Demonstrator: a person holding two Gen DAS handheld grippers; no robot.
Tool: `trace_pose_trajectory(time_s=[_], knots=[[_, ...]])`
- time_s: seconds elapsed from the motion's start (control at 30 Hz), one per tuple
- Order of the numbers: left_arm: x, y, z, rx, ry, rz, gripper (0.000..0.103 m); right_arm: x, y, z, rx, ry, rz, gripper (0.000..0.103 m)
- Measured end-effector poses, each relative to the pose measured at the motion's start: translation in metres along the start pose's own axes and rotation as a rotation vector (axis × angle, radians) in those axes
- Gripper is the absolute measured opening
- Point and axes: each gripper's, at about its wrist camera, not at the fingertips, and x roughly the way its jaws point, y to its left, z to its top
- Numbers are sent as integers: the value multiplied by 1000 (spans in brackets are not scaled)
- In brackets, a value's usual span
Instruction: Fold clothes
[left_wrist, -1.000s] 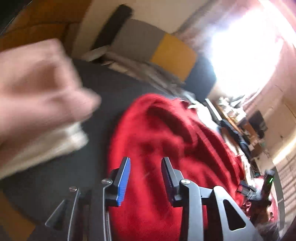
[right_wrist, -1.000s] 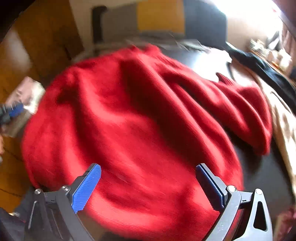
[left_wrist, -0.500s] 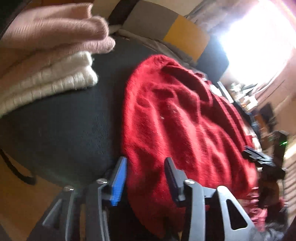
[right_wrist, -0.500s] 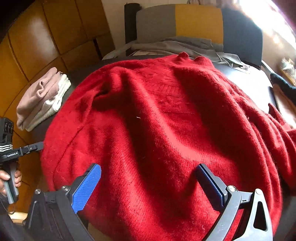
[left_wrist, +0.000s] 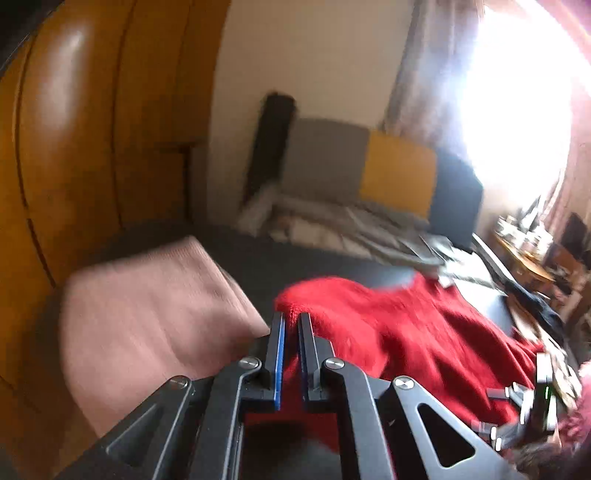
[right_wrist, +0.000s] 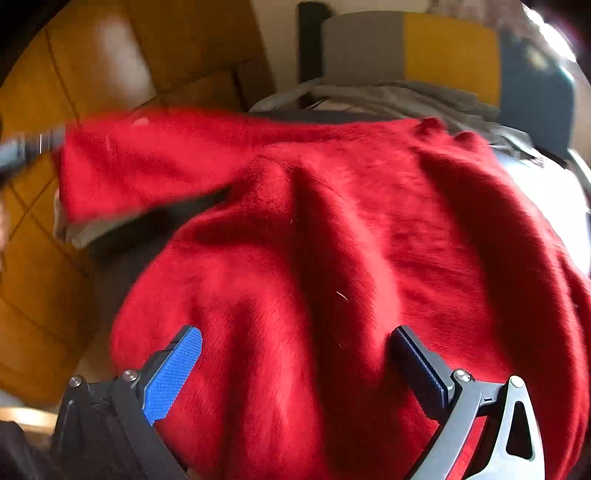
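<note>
Red sweater (right_wrist: 332, 229) spread wide over the dark tabletop (left_wrist: 295, 258), fuzzy knit rumpled into long ridges, and its left edge is up off the surface, stretched out toward the wooden panelling (right_wrist: 122, 48). That lifted edge sits in the left gripper (left_wrist: 291, 321): its jaws have just been closing and are now clamped, blue pads pinching a fold of red cloth between them, the rest of the garment trailing away to the right in the left wrist view. The same gripper shows as a blurred dark shape (right_wrist: 26, 147) at the far left of the right wrist view, right at the end of the raised flap. The right gripper (right_wrist: 295, 350) hangs over the near part of the sweater with its jaws spread wide, one blue pad (right_wrist: 173, 373) on each side, nothing pinched between them. Just left of the clamped gripper lies a folded pink garment (left_wrist: 147, 314) on the table, apart from the red one. Beyond the table, a pile of grey cloth (right_wrist: 399, 96) lies before the grey and yellow cushions (left_wrist: 369, 166); a bright window (left_wrist: 517, 103) glares at the right.
</note>
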Motion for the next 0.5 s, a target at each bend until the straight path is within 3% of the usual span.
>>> trace_pose_trajectory(time_s=[0.1, 0.17, 0.27, 0.3, 0.33, 0.43, 0.5], knots=[[29, 17, 30, 46, 20, 122, 5, 20, 12, 2, -17, 32, 22, 103], [53, 29, 42, 81, 42, 254, 2, 26, 17, 5, -38, 35, -16, 103], [86, 66, 51, 6, 160, 384, 3, 29, 13, 10, -28, 36, -18, 103], [87, 78, 52, -52, 177, 375, 3, 29, 11, 10, -20, 36, -11, 103], [84, 85, 54, -94, 175, 369, 10, 28, 8, 10, -12, 36, -4, 103], [44, 101, 55, -227, 44, 389, 16, 28, 1, 10, 8, 30, 10, 103], [31, 89, 55, -231, 6, 295, 20, 29, -3, 10, 19, 21, 16, 103]])
